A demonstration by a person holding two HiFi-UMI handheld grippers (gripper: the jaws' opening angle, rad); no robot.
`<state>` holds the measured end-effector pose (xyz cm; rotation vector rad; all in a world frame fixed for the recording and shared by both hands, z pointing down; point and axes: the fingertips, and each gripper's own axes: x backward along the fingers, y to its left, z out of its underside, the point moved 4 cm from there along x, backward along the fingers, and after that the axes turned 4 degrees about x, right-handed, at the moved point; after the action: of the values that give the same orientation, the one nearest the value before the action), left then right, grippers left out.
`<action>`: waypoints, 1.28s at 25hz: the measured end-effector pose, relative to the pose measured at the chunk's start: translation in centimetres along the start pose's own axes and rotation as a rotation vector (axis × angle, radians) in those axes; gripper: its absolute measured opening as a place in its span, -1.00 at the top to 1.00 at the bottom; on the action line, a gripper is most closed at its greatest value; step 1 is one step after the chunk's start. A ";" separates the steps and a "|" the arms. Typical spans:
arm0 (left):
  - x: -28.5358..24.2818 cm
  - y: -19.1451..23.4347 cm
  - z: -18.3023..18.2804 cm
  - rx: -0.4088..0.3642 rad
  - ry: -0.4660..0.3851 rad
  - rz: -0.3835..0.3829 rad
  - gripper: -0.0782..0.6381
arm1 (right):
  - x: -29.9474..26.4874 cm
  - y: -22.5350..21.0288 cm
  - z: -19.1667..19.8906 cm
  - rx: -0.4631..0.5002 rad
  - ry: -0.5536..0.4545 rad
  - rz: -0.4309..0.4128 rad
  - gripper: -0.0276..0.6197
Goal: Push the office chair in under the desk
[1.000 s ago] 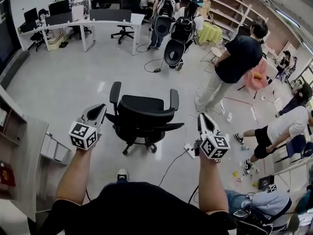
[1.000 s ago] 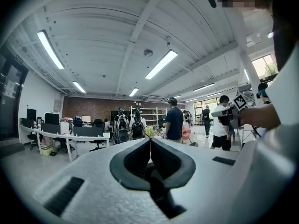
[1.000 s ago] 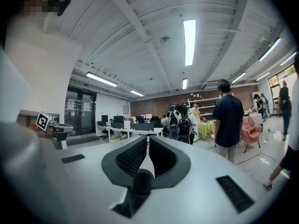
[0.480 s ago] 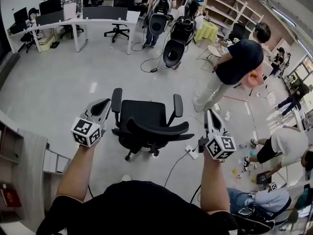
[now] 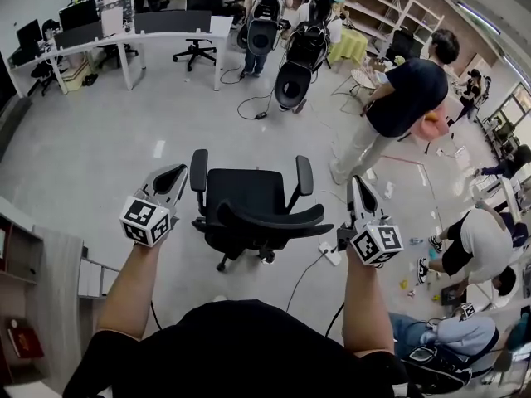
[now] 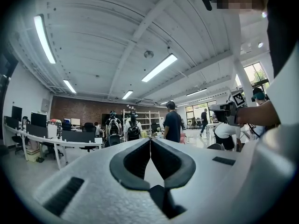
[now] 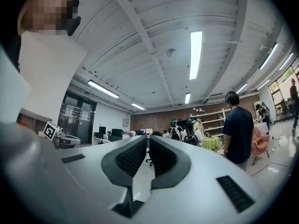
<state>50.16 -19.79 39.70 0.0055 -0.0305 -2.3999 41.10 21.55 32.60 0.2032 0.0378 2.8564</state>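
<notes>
The black chair [image 5: 249, 206] is found on the open floor between the left gripper [image 5: 176, 172] and the right gripper [image 5: 358, 182], well apart from the white desk [image 5: 124, 33]. Both claws are pressed together and nothing is pinched. The chair is thought heavy but easy to roll, though its wheels are hardly seen. Its stiff back [image 5: 274, 220] is best pushed.

Around the chair [image 5: 249, 210], bare floor [image 5: 108, 139] lies open from 9 to 12 o'clock, up to the desk [image 5: 166, 36]. A standing person [image 5: 398, 98] blocks 2 o'clock. A cable [image 5: 303, 274] crosses at 5, and shelves [image 5: 37, 259] close off 8.
</notes>
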 end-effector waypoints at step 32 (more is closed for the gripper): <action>-1.7 -10.9 12.6 -0.370 0.593 0.189 -0.14 | 1.8 -6.9 12.6 0.178 0.451 -0.397 -0.07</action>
<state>43.85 -10.36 52.07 0.5128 0.6557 -2.0963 43.01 28.78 44.96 -0.3763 0.3778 2.4423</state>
